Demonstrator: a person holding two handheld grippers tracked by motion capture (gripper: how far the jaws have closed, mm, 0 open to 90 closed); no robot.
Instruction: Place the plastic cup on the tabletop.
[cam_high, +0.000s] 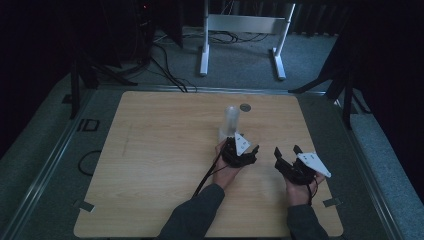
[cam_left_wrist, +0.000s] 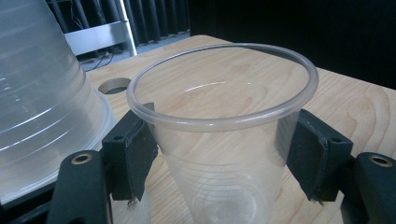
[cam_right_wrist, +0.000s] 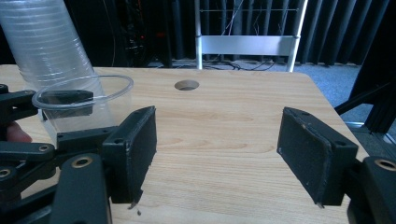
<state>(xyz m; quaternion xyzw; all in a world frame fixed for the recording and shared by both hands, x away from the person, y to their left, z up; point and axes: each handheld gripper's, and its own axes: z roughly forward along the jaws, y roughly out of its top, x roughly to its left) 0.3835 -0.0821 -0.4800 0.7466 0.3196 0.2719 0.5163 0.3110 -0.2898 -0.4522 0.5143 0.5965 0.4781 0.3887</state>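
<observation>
Left gripper straddles a clear plastic cup, one black pad on each side just below the rim. The left pad touches the cup wall; the right pad sits against it or a hair off, cannot tell which. The cup stands upright on the bench, rim a little out of round. In the right gripper view the same cup shows at the far left, with a jaw of the left gripper seen through its wall.

Just beside the left gripper, on its left and touching the cup or nearly so, rises a tall stack of the same clear cups, upturned, ribbed walls nested close. In the high view the stack stands straight ahead of the left gripper.

Right gripper hangs low over bare bench, jaws wide apart, nothing between them. In the high view it sits just beside the left gripper, the two apart.

A round hole in the bench lies ahead of the right gripper, near the far edge. Beyond the bench, a white metal frame on the floor.

No brand, label or writing legible on cup, stack or grippers.
</observation>
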